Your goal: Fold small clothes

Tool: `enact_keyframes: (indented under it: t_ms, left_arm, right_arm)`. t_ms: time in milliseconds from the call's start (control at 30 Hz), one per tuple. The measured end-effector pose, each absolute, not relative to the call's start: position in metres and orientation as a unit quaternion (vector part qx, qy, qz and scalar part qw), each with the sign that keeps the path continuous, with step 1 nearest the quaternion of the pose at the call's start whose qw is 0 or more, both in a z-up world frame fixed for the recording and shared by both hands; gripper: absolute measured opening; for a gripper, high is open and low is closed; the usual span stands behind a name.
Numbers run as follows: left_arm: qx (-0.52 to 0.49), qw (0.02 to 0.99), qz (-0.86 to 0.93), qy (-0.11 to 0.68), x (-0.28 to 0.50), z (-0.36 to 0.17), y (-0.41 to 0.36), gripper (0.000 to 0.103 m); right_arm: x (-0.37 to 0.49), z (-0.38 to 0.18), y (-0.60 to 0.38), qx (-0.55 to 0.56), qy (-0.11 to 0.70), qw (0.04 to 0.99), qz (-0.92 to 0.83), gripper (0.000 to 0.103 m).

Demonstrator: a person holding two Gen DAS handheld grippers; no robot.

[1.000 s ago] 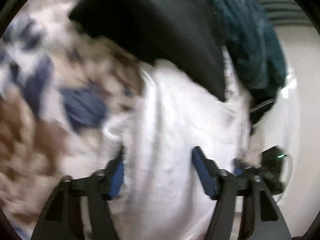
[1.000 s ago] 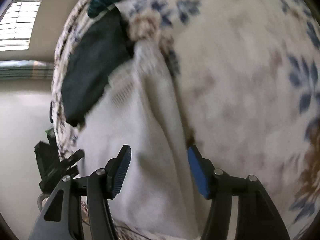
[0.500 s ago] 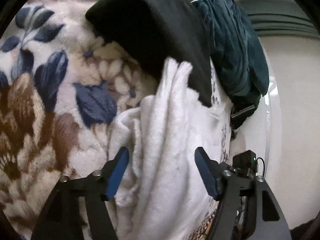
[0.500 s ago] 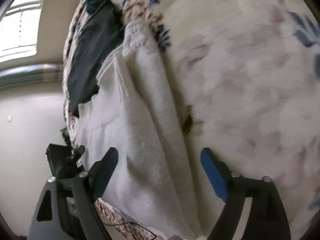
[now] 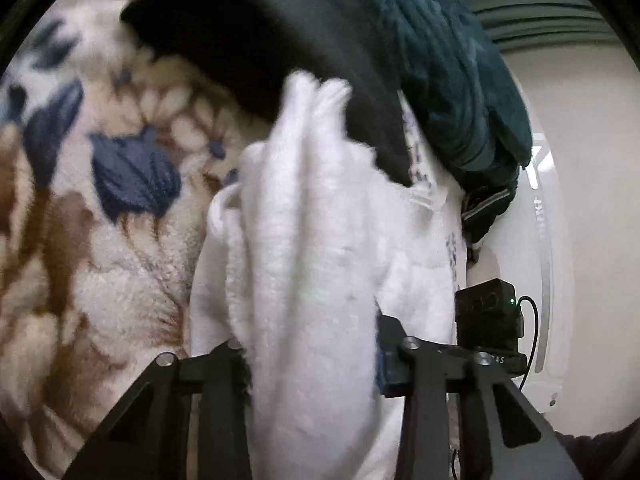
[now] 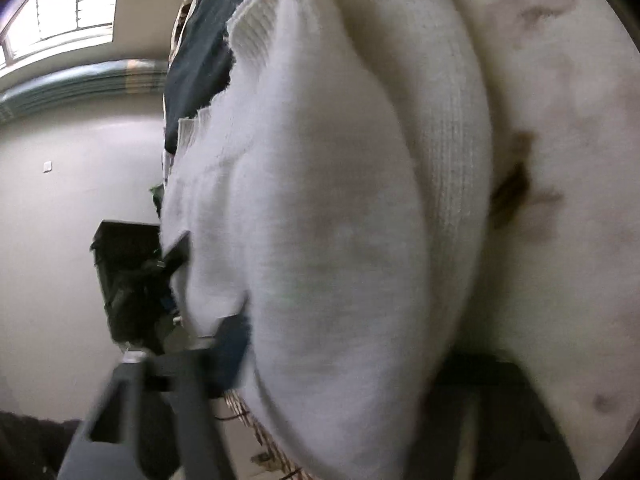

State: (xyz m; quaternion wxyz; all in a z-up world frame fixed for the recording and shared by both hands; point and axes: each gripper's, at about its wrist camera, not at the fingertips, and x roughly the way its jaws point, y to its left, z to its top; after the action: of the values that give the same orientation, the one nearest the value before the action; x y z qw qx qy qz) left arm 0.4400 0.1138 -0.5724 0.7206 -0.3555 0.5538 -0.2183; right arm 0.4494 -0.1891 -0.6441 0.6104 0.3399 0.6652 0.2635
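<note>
A white knit garment (image 5: pixel 308 248) lies bunched in long folds on a floral fleece blanket (image 5: pixel 100 240). My left gripper (image 5: pixel 312 364) is closed around a thick fold of it, and the cloth hides the finger pads. In the right wrist view the same white garment (image 6: pixel 328 220) fills the frame. My right gripper (image 6: pixel 340 352) is closed on a bulging fold of it. Its right finger is mostly hidden behind the cloth.
A black garment (image 5: pixel 256 40) and a dark teal garment (image 5: pixel 448 72) lie past the white one, near the blanket's far edge. The right gripper's body (image 5: pixel 488 324) shows beside the blanket edge. A pale wall (image 6: pixel 60 200) and a window (image 6: pixel 60 12) lie beyond.
Both grippers went from open astride the white garment to closed on its folds. The cloth has gathered and bulged up between the fingers, and both cameras moved closer to it.
</note>
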Motion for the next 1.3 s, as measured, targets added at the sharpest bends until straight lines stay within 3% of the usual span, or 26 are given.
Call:
enact_keyframes:
  t_ms: [67, 333, 667, 867, 1133, 1300]
  left_arm:
    - [-0.35, 0.729, -0.215, 0.547, 0.436, -0.558, 0.114, 0.027]
    - [-0.351, 0.756, -0.237, 0.499, 0.434, -0.486, 0.122, 0.026]
    - [-0.326, 0.804, -0.246, 0.432, 0.548, -0.395, 0.144, 0.026]
    - [-0.349, 0.796, -0.221, 0.443, 0.633, -0.43, 0.185, 0.027]
    - [-0.327, 0.759, -0.184, 0.532, 0.671, -0.526, 0.208, 0.031]
    - [-0.337, 0.758, -0.176, 0.53, 0.664, -0.516, 0.221, 0.037]
  right_arm:
    - [0.446, -0.629, -0.19, 0.336, 0.652, 0.628, 0.26, 0.039]
    - [0.446, -0.555, -0.177, 0.32, 0.613, 0.666, 0.279, 0.035]
    - [0.547, -0.457, -0.156, 0.306, 0.55, 0.718, 0.296, 0.035]
    - [0.645, -0.466, -0.124, 0.301, 0.539, 0.728, 0.297, 0.035]
    - [0.71, -0.561, -0.099, 0.274, 0.614, 0.692, 0.264, 0.035]
    - [0.709, -0.556, -0.125, 0.277, 0.618, 0.7, 0.226, 0.054]
